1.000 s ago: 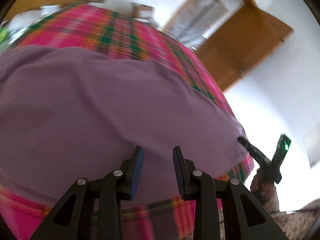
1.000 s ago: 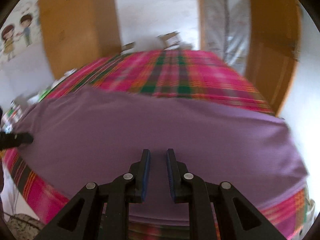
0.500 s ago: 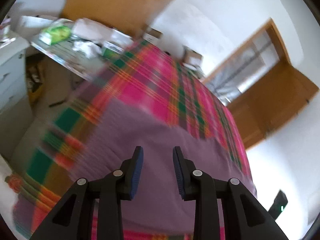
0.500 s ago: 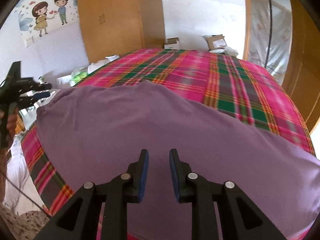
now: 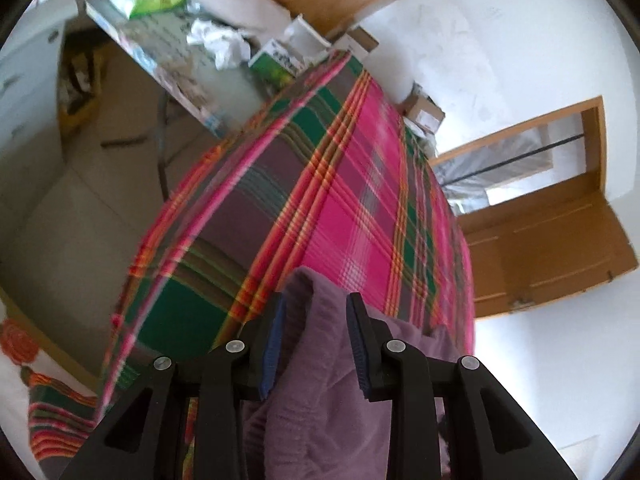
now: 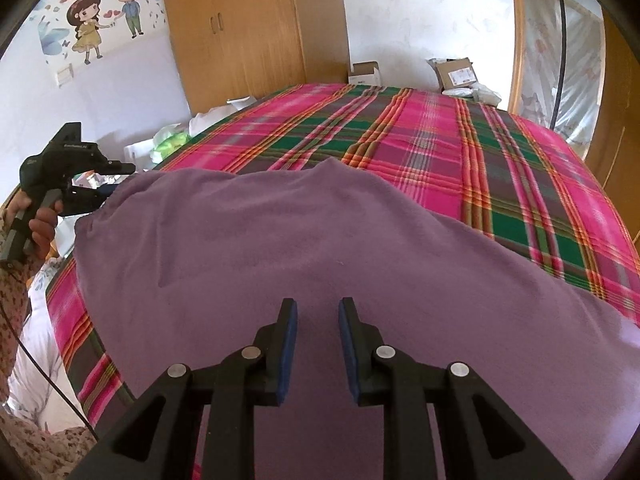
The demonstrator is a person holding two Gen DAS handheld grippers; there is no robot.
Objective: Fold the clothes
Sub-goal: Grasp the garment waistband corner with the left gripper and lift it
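Plaid bedspread [image 6: 500,152] carries our purple garment [image 6: 320,264], spread flat. Left gripper [image 5: 316,340] has a bunched purple corner between its parted fingers; whether it pinches, we cannot tell. Right gripper [image 6: 318,344] hovers over the cloth, jaws apart, empty.

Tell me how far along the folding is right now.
Early. Done: the purple garment lies spread on the plaid bed cover. In hand: the left gripper has a bunched edge of it between open fingers. The right gripper is open above the cloth. Left: no crease or stacked layer is visible.
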